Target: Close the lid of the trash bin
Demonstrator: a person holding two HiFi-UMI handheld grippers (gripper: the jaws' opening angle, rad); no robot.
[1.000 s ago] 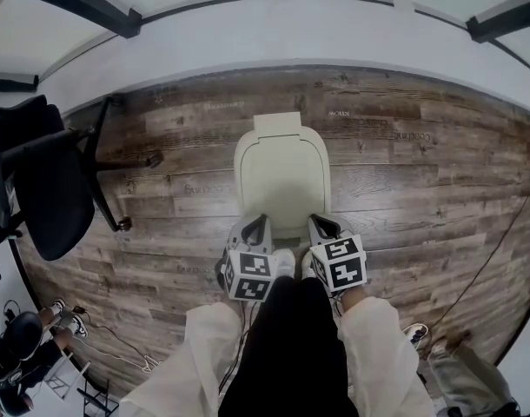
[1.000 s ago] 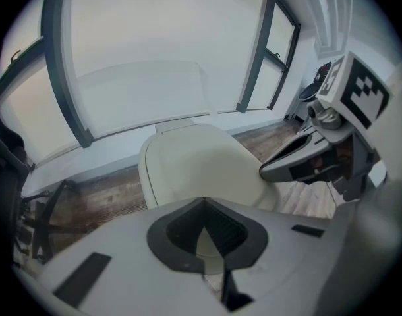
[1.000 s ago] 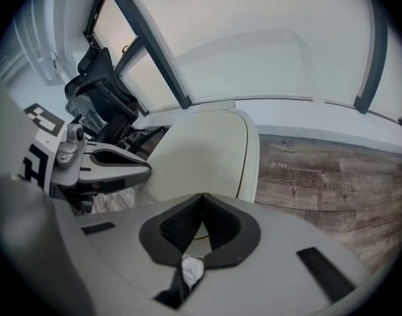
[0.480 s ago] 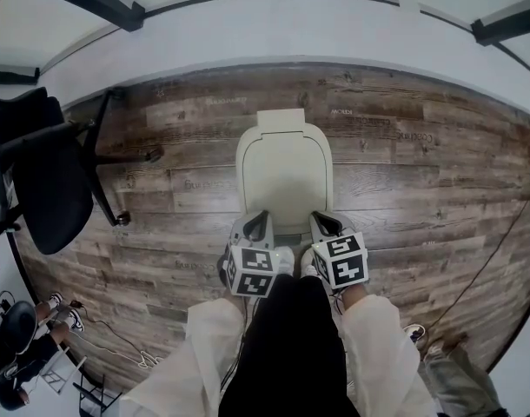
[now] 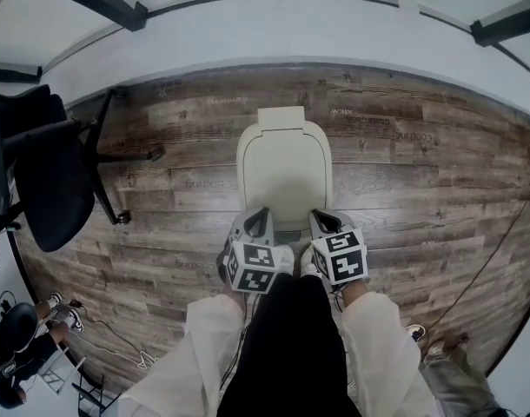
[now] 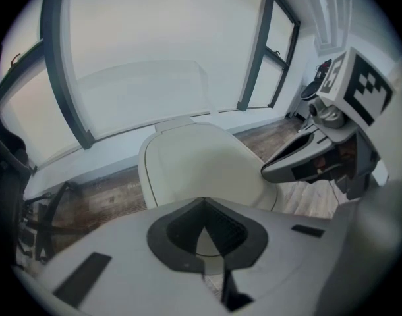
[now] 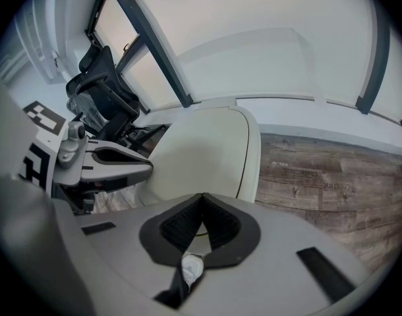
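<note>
Clenched tip to tip on nothing: left gripper [image 5: 257,223] and right gripper [image 5: 324,223], side by side. Just ahead of both, under their tips at its near edge: cream trash bin [image 5: 280,119], lid [image 5: 282,170] flat and shut. Well off the left claw's outer side: black chair [image 5: 44,183].

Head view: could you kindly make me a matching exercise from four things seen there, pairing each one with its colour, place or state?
Things:
1. bin lid
2. chair
3. floor
4. left gripper

Descriptions:
A. brown wood planks
B. jaws together, at the lid's near edge
C. black, at the far left
D. cream, in the middle

Pairs: 1-D, 2-C, 3-A, 4-B.
</note>
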